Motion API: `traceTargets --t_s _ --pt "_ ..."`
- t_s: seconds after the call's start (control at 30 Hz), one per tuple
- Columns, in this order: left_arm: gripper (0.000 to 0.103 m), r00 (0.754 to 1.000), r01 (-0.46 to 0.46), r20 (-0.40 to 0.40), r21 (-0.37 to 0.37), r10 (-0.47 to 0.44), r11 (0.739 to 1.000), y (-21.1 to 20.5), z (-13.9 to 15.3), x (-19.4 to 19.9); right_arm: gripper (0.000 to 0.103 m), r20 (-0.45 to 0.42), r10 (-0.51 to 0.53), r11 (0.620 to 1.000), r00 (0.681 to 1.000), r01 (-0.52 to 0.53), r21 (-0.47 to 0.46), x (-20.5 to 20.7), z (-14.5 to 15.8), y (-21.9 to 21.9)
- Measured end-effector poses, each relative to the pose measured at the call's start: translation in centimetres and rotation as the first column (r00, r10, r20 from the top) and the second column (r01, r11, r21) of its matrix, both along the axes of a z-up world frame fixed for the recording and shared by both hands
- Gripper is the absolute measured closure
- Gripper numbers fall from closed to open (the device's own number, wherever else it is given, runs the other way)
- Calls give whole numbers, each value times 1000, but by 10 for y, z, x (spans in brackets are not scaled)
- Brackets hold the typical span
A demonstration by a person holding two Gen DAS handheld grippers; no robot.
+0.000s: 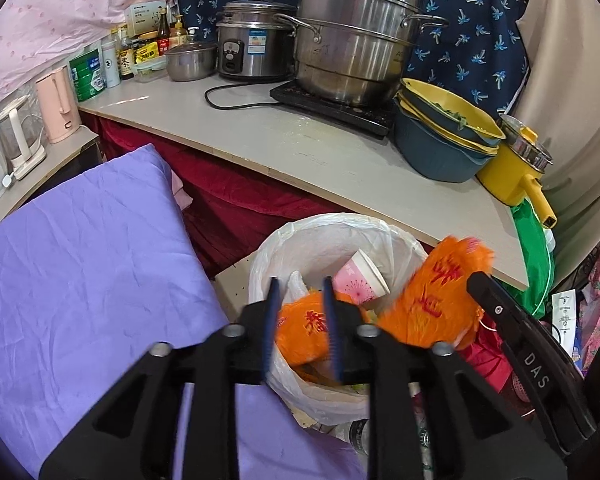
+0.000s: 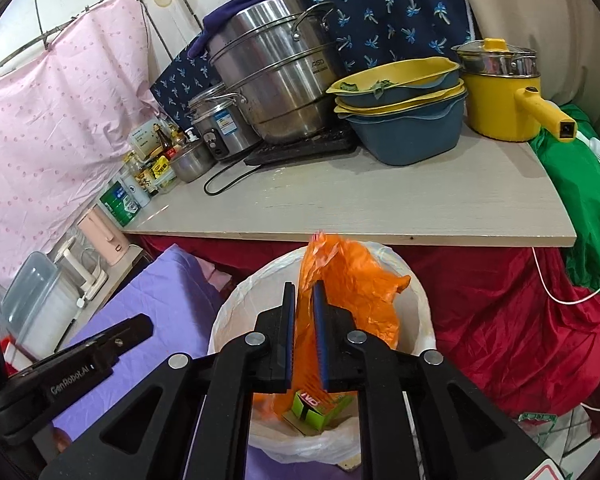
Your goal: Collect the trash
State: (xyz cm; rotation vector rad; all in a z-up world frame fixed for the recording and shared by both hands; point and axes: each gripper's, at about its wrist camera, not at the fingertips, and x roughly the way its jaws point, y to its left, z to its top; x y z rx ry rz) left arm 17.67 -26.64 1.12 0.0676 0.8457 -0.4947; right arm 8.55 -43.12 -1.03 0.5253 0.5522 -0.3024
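Observation:
A trash bin lined with a white plastic bag (image 1: 324, 236) (image 2: 420, 320) stands below the counter. In it lie a pink paper cup (image 1: 360, 276), an orange plastic bag (image 1: 304, 332) and a green carton (image 2: 316, 412). My left gripper (image 1: 300, 292) is open and empty over the bin's near rim. My right gripper (image 2: 304, 292) hangs over the bin with its jaws narrowly apart around a second orange plastic bag (image 2: 356, 280), which also shows blurred in the left wrist view (image 1: 436, 292). Whether the pads still pinch it is unclear.
A pale counter (image 1: 260, 140) (image 2: 380, 200) carries a steel steamer pot (image 1: 356, 40), a rice cooker (image 1: 252, 44), stacked blue and yellow basins (image 2: 404, 112), a yellow pot (image 2: 504, 96) and bottles. A purple cloth (image 1: 80, 260) lies left of the bin. Red cloth (image 2: 500, 320) hangs under the counter.

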Motion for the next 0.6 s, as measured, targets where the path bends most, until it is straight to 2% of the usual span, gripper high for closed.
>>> traceTargets --t_s 0.07,0.17,0.27,0.4,0.6 --pt "60 1000 -13 7 -4 13 1000 3 1 1 87 5 3 1000 1000 -3 -7 2 2 3" --pt "59 1000 -17 19 -2 17 1000 6 2 2 76 14 3 1000 1000 -3 -14 2 5 6" --pt "58 1000 -21 22 0 21 1000 8 3 2 74 18 5 1000 1000 -5 -13 1 8 9" --pt "56 999 -31 28 1 31 1000 13 6 0 62 24 4 1000 1000 -3 -25 -4 13 13" --pt "47 997 -49 57 0 49 999 23 15 -8 54 32 9 999 999 -7 -52 -10 25 23"
